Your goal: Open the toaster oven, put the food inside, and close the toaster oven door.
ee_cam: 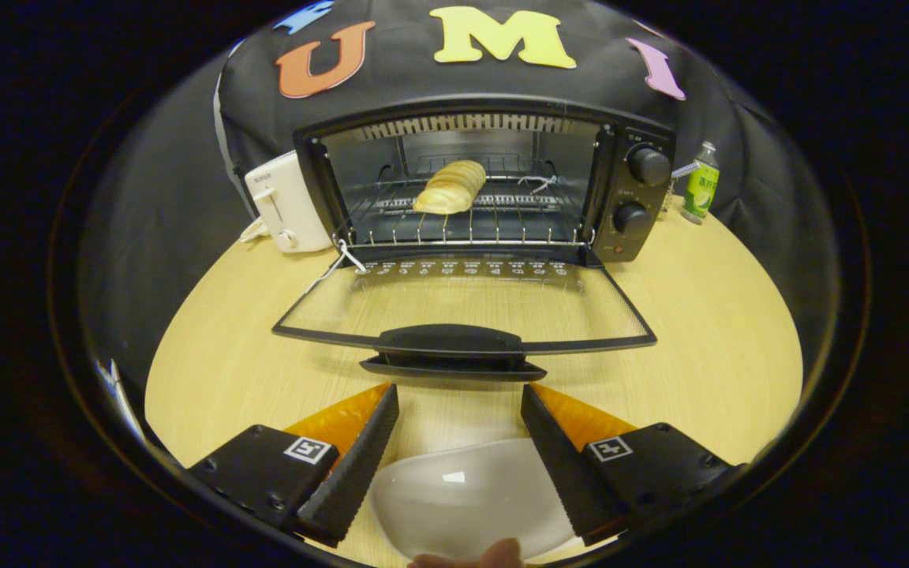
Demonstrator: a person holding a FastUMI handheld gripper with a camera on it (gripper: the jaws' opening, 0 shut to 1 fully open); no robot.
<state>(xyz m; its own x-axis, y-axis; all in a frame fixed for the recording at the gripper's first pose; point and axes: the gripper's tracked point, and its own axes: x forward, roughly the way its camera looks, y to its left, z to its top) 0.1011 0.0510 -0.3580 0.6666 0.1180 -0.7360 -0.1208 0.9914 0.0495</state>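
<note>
A black toaster oven (628, 197) stands at the back of the wooden table with its glass door (462, 304) folded down flat toward me. A pale golden bread roll (450, 188) lies on the wire rack (462, 225) inside the oven. The door's black handle (450, 341) is just ahead of my fingertips. My gripper (460, 394) is open, with nothing held between its fingers. A clear, empty plate (462, 497) lies on the table below and between the fingers.
A white pop-up toaster (289, 203) stands left of the oven. A green bottle (701, 185) stands to its right at the table's back. Two black knobs (649, 167) are on the oven's right panel. A fingertip (470, 556) of a person shows near the plate.
</note>
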